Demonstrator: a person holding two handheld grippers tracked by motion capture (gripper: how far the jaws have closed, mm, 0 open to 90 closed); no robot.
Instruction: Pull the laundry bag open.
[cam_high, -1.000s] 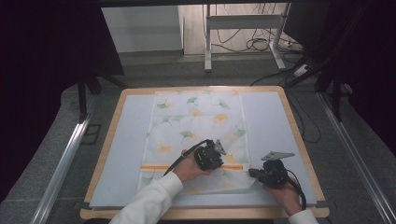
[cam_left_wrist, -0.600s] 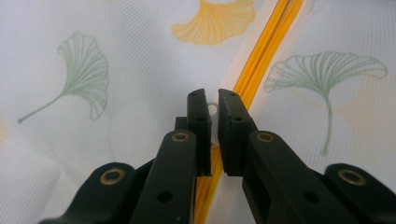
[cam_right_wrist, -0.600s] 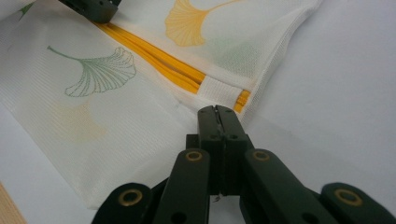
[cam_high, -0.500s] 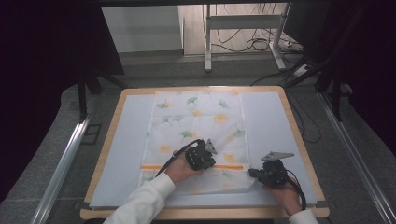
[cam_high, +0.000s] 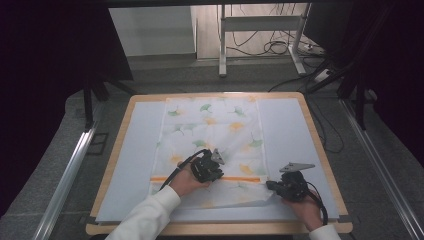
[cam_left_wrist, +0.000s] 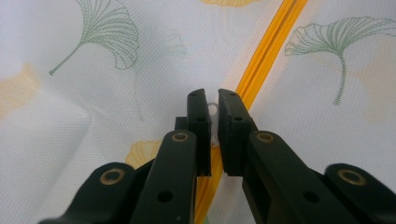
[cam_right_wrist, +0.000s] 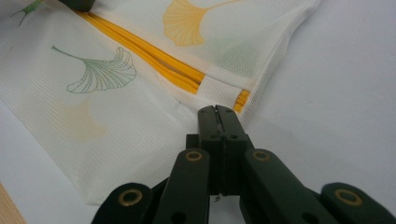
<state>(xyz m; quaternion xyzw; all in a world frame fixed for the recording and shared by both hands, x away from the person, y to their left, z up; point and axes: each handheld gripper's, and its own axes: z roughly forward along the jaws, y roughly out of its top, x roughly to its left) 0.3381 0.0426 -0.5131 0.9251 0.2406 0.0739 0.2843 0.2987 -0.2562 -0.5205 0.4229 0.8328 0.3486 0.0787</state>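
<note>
A white mesh bag (cam_high: 215, 125) printed with green and yellow ginkgo leaves lies flat on the table's pale mat (cam_high: 130, 150). An orange zipper (cam_high: 240, 178) runs across its near end. My left gripper (cam_high: 209, 174) sits on that zipper, left of its middle. In the left gripper view its jaws (cam_left_wrist: 212, 100) are shut on the small pale zipper pull (cam_left_wrist: 213, 110). My right gripper (cam_high: 272, 187) is at the bag's near right corner. In the right gripper view it (cam_right_wrist: 215, 111) is shut on the bag's fabric edge just below the zipper's end (cam_right_wrist: 242, 99), where the zipper's two orange tapes (cam_right_wrist: 154, 63) lie slightly apart.
The mat is framed by a wooden table rim (cam_high: 320, 150). Bare mat flanks the bag on both sides. Metal rails (cam_high: 65, 175) run along the floor left and right. Cables and a stand's legs (cam_high: 260, 45) lie beyond the far edge.
My left gripper has slid to the left along the orange zipper, still closed on the pull. The right gripper has kept still at the bag's corner.
</note>
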